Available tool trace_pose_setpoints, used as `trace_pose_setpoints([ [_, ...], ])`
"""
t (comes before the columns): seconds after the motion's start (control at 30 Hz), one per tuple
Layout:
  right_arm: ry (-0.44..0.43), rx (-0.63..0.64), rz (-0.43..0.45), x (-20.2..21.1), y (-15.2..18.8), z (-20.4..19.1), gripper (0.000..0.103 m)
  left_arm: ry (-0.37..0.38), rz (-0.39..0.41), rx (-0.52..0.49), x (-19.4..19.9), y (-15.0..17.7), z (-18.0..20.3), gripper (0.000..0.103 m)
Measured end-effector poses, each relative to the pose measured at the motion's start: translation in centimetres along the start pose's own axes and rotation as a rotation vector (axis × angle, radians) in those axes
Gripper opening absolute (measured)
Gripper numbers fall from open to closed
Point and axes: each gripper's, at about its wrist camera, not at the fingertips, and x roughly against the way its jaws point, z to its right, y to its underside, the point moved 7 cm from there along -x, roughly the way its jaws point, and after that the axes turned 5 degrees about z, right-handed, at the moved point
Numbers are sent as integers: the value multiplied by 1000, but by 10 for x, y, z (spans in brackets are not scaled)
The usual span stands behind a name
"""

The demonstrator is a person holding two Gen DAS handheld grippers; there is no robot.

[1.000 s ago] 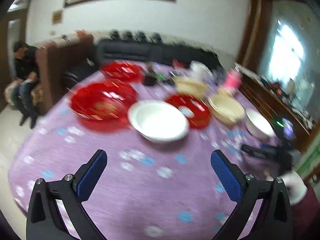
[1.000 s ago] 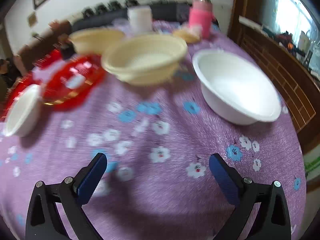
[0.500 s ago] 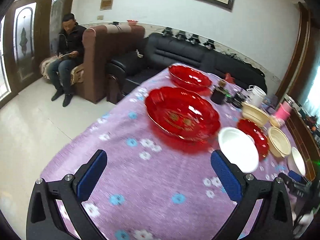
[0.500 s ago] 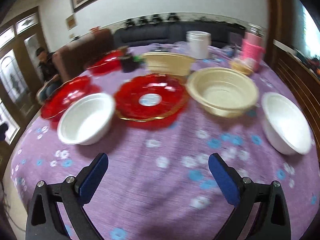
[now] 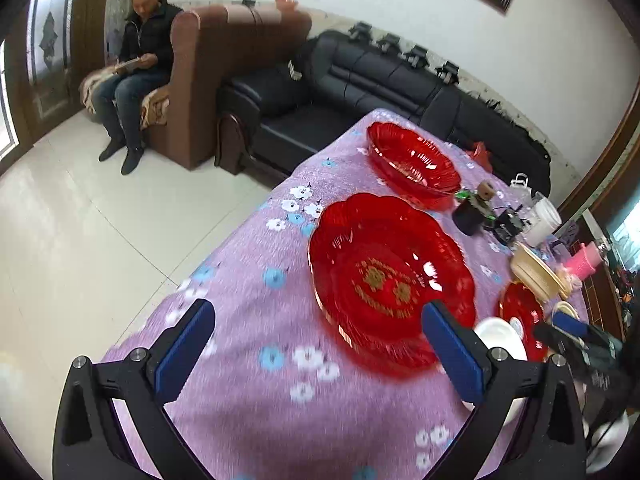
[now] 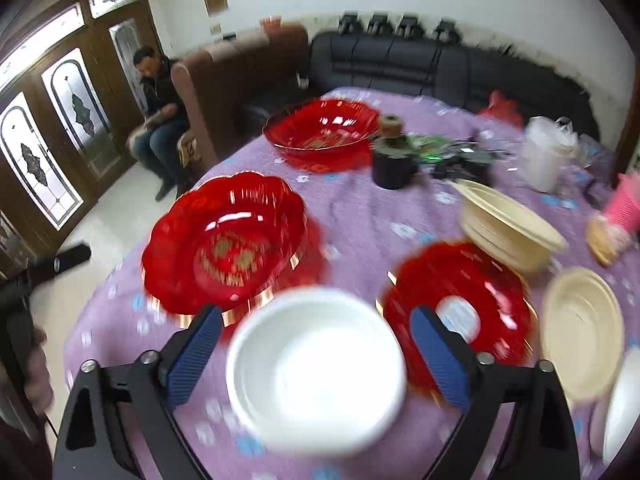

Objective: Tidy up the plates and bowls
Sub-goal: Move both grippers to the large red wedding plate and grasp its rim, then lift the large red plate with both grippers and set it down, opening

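Approach step: right gripper (image 6: 312, 348) jaws wide, just closing, straddling white bowl (image 6: 316, 372) lower centre, unheld; left gripper (image 5: 316, 344) wide, empty. Next: close on rim.

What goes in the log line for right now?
left tool: open, empty | right tool: open, closing around round white plastic bowl | nothing stacked

Your left gripper (image 5: 316, 344) hung with jaws wide apart and empty over the purple tabletop (image 5: 256, 364), near its floor-side edge. The large red plate (image 5: 390, 280) lay just beyond, a red bowl (image 5: 414, 160) farther toward the sofa-side edge.
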Motion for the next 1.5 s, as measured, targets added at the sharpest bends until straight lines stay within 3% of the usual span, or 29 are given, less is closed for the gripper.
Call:
trace_pose_setpoints([
  [0.1,-15,-47,-85,-45,-19,-1,74,7,-69,27,-32,-2,-5,103],
  [0.23,0,-31,-154,-87,-20,-6,73,-6,-122,34,-64,2,-13,103],
  [0.3,0,-7,-178,-100,-16,-12,66,15,-148,49,-76,3,-12,102],
  [0.4,14,26,-218,-118,-8,-16,48,72,-201,78,-93,6,-6,80],
  [0.43,13,37,-225,-123,-6,-17,46,88,-225,71,-100,8,-2,62],
  [0.47,12,43,-226,-125,-4,-19,37,96,-247,63,-106,10,1,50],
  [0.5,9,45,-230,-127,-4,-19,25,104,-279,58,-113,15,4,28],
  [0.53,-14,38,-232,-130,-2,-21,21,81,-285,52,-117,19,4,24],
  [0.73,38,69,-129,-104,-15,-27,17,30,-202,-1,-84,13,11,23],
  [0.87,-13,56,-56,-69,-26,-39,17,17,-88,-33,-37,-7,11,23],
  [1.03,-50,67,10,-42,-26,-60,17,-10,-22,-51,-5,-6,3,23],
  [1.33,-49,27,-78,-85,26,-64,18,-59,-115,-34,-39,36,-18,23],
  [1.5,-8,25,-100,-92,35,-56,18,-155,-118,-92,-55,46,-19,25],
])
